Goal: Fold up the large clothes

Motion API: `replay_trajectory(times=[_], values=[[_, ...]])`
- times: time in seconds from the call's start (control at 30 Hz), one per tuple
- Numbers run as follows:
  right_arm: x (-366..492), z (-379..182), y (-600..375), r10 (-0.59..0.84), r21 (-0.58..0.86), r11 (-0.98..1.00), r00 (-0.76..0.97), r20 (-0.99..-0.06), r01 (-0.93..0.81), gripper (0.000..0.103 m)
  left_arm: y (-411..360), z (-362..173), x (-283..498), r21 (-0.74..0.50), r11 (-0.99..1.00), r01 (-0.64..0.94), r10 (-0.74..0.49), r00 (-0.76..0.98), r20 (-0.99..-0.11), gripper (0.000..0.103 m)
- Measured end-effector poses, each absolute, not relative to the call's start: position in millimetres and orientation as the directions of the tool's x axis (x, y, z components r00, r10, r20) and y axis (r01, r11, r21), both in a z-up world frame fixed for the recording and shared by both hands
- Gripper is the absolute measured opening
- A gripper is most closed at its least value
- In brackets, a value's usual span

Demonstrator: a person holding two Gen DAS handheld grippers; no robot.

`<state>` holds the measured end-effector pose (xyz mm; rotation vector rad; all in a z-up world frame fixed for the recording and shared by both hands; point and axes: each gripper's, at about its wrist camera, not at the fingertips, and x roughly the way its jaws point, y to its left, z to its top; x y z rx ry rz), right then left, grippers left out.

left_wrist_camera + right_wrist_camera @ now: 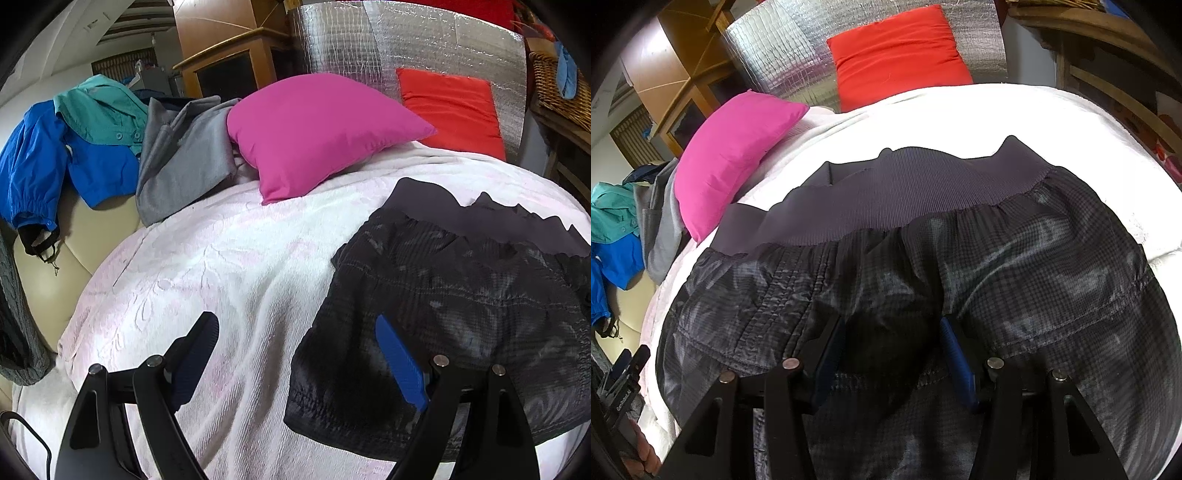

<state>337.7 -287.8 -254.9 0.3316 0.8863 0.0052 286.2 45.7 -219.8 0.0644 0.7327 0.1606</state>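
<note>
A dark checked jacket (461, 306) with a ribbed grey hem band (905, 199) lies folded on the white blanket (221, 266). My left gripper (295, 332) is open and empty, above the blanket at the jacket's left edge; its right finger (400, 363) is over the fabric. My right gripper (890, 339) is open, low over the middle of the jacket (1034, 258), with dark fabric between its fingers. The left gripper also shows at the left edge of the right wrist view (628, 369).
A pink pillow (314, 129) and a red pillow (450, 107) lie at the back against a silver foil panel (369, 40). Blue, teal and grey clothes (110, 147) are piled at the back left on a beige sofa (55, 277). A wicker basket (554, 85) stands right.
</note>
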Motion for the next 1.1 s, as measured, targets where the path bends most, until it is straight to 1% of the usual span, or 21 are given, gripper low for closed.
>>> replay_trajectory(times=[0.6,0.7,0.73,0.83,0.9,0.97,1.03,1.1], values=[[337,-254,-289,0.152,0.297,0.947,0.637,-0.755,0.126,0.058,47,-224,291,0.104,0.989,-0.105,0.148,0.719,-0.68,0.087],[330,-246,-302,0.195,0.36,0.925,0.662,-0.724,0.121,0.058,55,-228,299,0.051,0.995,-0.084,0.095,0.691,-0.717,0.087],[325,-240,-311,0.195,0.381,0.916,0.687,-0.701,0.129,0.058,59,-229,302,0.033,0.996,-0.082,0.08,0.682,-0.727,0.087],[307,-227,-346,0.135,0.413,0.89,0.752,-0.645,0.194,0.058,77,-229,310,-0.027,0.994,-0.104,0.05,0.668,-0.743,0.087],[294,-229,-379,0.123,0.478,0.84,0.768,-0.628,0.257,0.059,89,-228,314,-0.063,0.991,-0.122,0.035,0.668,-0.743,0.087],[287,-236,-406,0.133,0.54,0.785,0.769,-0.625,0.303,0.059,97,-232,321,-0.107,0.987,-0.122,-0.001,0.655,-0.755,0.087],[283,-250,-428,0.157,0.586,0.733,0.752,-0.641,0.345,0.059,102,-244,330,-0.139,0.983,-0.121,-0.036,0.614,-0.789,0.087],[286,-267,-440,0.23,0.624,0.697,0.713,-0.662,0.355,0.057,102,-264,341,-0.141,0.981,-0.135,-0.047,0.542,-0.839,0.087]])
